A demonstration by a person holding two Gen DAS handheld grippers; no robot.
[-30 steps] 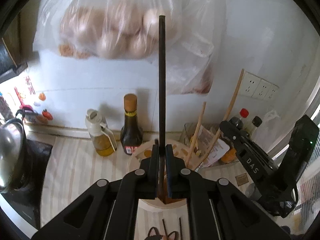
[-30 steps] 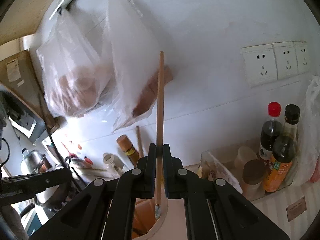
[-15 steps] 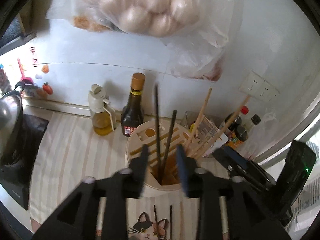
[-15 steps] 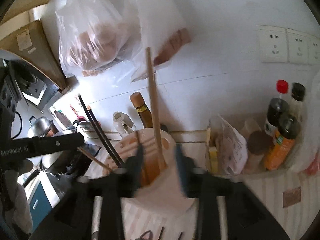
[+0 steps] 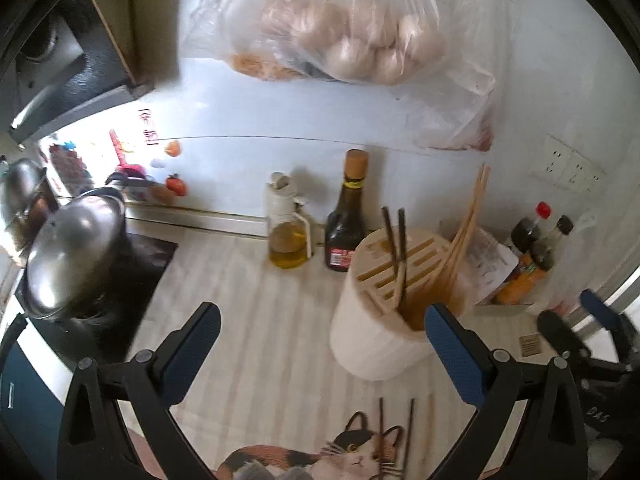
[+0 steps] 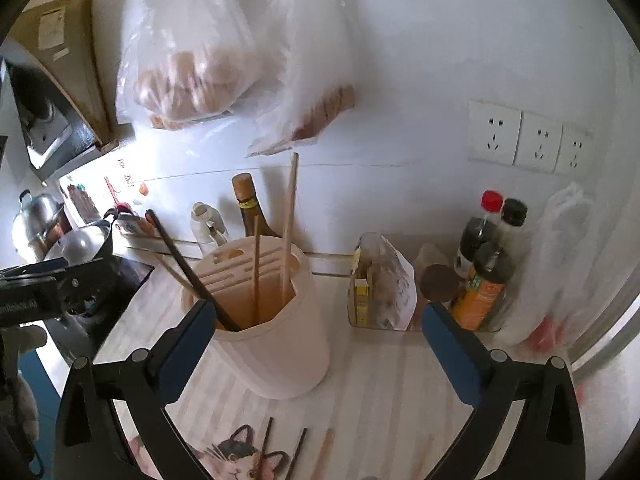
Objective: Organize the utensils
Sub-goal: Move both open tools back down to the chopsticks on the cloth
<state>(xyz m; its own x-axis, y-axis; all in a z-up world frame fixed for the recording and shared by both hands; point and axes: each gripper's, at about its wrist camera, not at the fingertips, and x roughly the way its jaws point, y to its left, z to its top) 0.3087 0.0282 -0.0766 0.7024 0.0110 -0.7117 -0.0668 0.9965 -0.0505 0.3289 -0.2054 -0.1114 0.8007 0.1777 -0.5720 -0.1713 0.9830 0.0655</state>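
In the holder [image 6: 280,344] stand 2 dark chopsticks [image 5: 394,256] and 2 pale wooden chopsticks [image 6: 286,232]. In front of the holder, on the counter [image 6: 392,400], lie 2 dark chopsticks [image 6: 280,452] and 1 pale one [image 6: 326,454]. Behind it stand 2 bottles [image 5: 348,216]; right of it, 2 more [image 6: 484,256]. On the wall, 3 sockets [image 6: 536,142] and 2 hanging bags [image 6: 192,52].

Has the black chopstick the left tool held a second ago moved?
Yes. The black chopstick has dropped into the utensil holder, leaning there; the left tool, just opened, holds nothing.

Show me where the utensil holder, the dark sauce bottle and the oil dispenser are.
utensil holder [image 6: 280,360], right wrist view, front wall
dark sauce bottle [image 5: 346,232], left wrist view, body
oil dispenser [image 5: 286,240], left wrist view, glass body
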